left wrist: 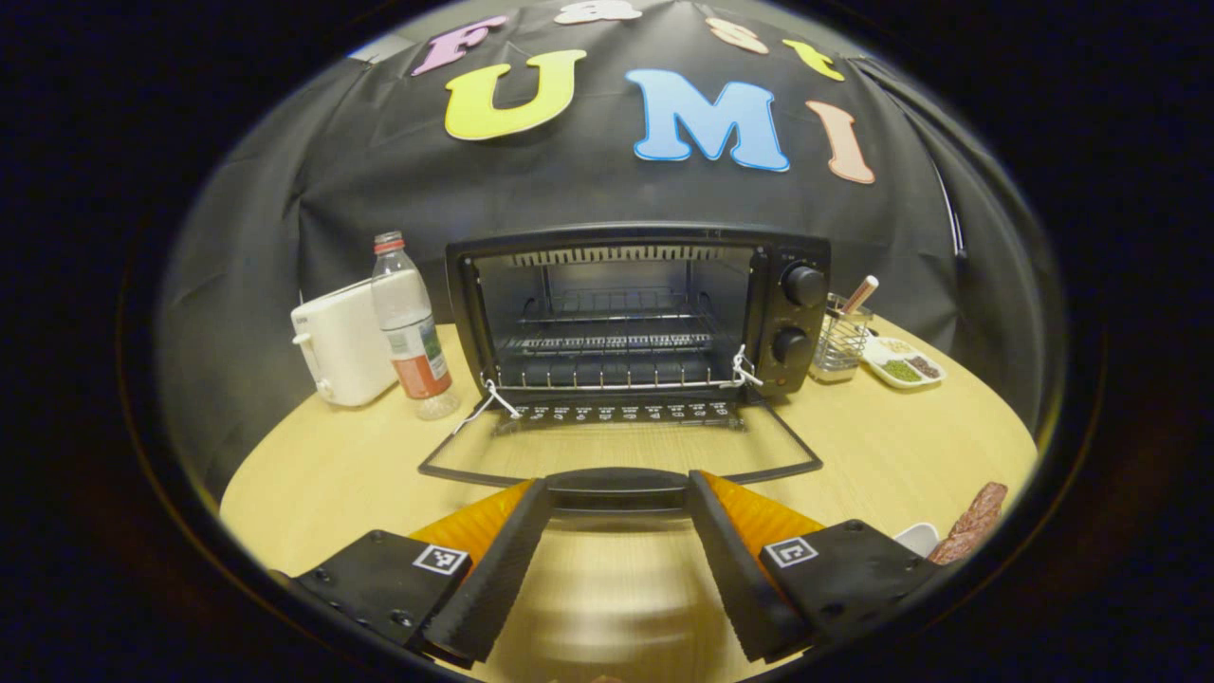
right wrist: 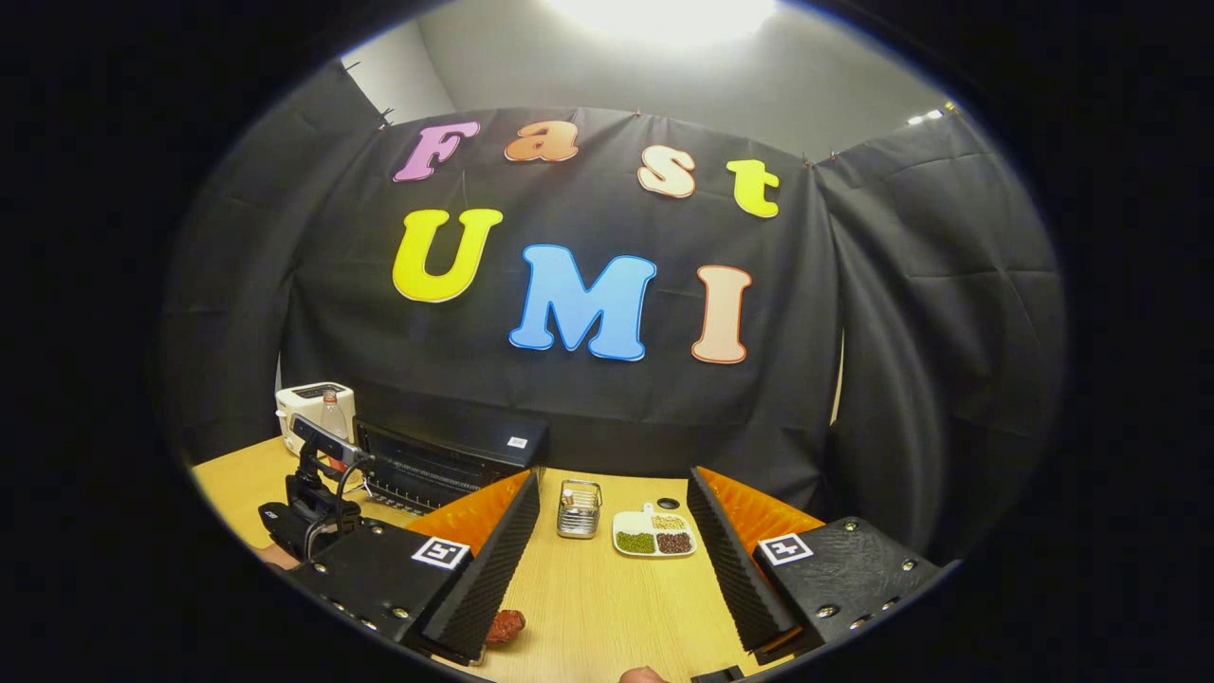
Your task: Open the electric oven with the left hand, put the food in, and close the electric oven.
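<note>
2 left gripper fingers straddle open oven door handle

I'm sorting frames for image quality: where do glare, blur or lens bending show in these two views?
Left gripper view: the table edge bows into a curve from the fisheye lens, the oven is sharp, and a smeared pale sheen lies on the wood between the left gripper's fingers. Right gripper view: a blown-out ceiling light at the top, dim table level, right gripper fingers crisp.
</note>
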Demonstrator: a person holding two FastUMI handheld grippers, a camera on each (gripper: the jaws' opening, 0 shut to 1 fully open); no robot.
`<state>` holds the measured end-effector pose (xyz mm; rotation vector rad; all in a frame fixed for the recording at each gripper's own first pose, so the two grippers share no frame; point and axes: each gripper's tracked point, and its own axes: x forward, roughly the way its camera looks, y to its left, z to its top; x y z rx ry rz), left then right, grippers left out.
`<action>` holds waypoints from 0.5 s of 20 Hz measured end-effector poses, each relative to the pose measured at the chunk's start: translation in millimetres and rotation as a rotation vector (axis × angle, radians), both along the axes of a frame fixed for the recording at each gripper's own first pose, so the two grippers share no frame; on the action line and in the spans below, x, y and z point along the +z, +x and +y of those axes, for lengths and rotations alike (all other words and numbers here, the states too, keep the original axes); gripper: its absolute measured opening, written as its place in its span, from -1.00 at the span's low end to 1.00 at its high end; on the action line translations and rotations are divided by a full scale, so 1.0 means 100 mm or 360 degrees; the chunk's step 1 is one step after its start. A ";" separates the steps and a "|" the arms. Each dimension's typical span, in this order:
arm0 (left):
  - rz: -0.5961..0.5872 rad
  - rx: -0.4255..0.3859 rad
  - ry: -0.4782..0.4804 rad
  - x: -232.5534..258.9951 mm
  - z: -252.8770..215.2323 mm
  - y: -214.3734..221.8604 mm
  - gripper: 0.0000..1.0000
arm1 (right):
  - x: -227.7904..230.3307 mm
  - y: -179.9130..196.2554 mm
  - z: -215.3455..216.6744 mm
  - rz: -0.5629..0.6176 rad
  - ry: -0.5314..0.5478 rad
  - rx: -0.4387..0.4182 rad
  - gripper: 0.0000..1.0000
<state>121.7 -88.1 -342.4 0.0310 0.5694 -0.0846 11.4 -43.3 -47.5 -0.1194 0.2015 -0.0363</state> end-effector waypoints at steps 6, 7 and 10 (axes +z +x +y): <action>-0.0093 -0.0005 -0.0016 0.42 0.04 -0.11 1.00 | -0.17 0.03 0.09 0.0062 0.0109 0.0047 0.90; -0.0134 0.0004 -0.0029 0.59 0.06 -0.09 1.00 | -0.23 0.04 0.10 0.0088 0.0139 0.0055 0.90; -0.0295 0.0009 -0.0061 1.17 0.12 -0.12 0.94 | -0.41 0.10 0.14 0.0160 0.0214 0.0072 0.90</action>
